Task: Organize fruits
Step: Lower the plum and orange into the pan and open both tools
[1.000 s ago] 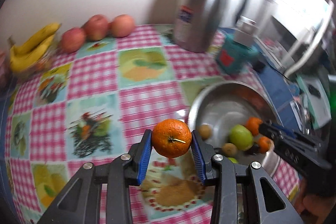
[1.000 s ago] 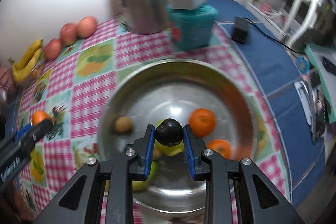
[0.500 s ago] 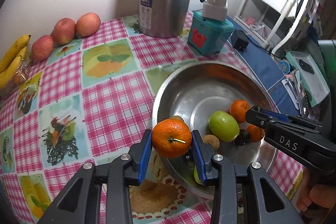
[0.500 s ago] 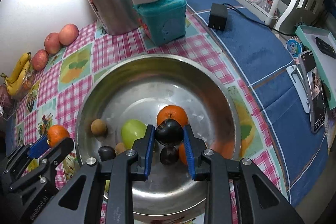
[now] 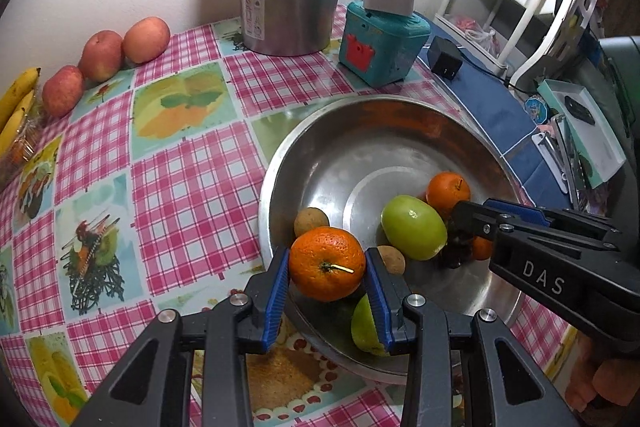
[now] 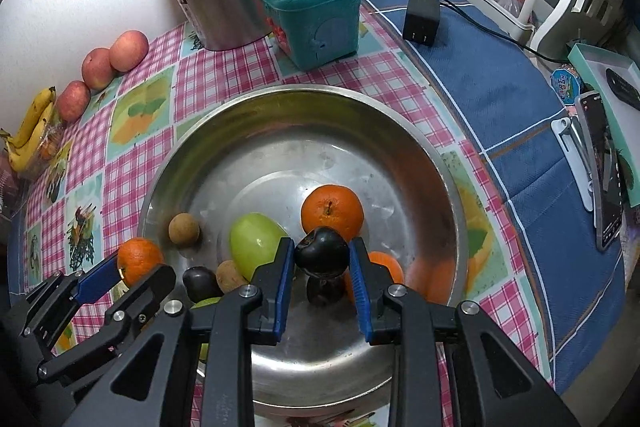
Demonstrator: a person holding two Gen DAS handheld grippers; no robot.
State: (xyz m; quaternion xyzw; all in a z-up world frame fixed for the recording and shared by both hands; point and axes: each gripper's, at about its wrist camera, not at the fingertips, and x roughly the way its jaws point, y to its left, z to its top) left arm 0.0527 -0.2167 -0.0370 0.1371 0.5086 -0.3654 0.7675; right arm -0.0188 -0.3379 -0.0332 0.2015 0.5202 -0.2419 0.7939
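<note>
The left wrist camera is looking forward and down from the near-left rim of the round stainless-steel bowl (image 5: 276, 163), close in. The right wrist camera is peering steeply into that bowl (image 6: 404, 131) from its near edge. Both are sharing the pink checked tablecloth (image 5: 188, 187) (image 6: 224, 67).

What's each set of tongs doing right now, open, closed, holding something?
Left tongs: closed on the orange mandarin.
Right tongs: closed on the dark plum, over the steel bowl.
</note>
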